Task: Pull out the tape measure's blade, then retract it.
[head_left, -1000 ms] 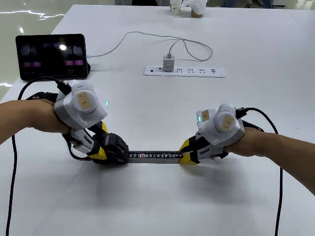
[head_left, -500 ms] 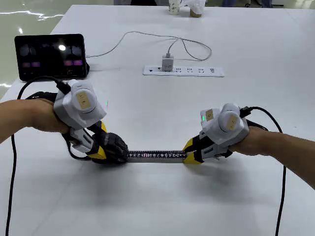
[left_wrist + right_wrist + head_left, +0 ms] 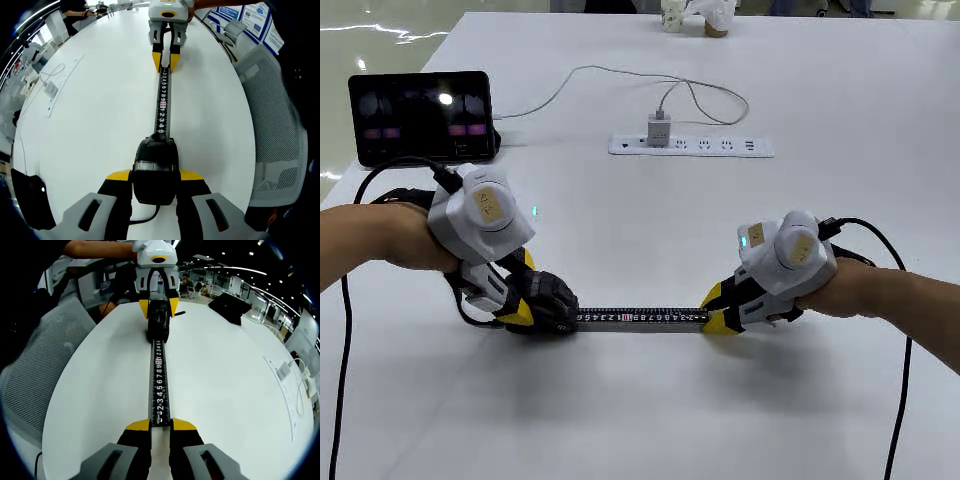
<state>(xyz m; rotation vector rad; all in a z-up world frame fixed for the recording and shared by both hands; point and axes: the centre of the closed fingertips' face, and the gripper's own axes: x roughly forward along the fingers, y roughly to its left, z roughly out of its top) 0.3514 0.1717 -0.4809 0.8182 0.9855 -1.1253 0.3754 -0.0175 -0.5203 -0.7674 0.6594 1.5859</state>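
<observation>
In the head view, the left gripper is clamped on the black tape measure, which rests on the white table; its blade lies flat on the table, stretched across to the right gripper, whose jaws are closed on the blade's end; a tablet and a power strip sit farther back; in the left gripper view, the tape measure is wedged between the yellow-tipped jaws, the numbered blade running straight ahead to the other gripper; in the right gripper view, the jaws pinch the blade's tip, and a mesh chair stands beside the table.
</observation>
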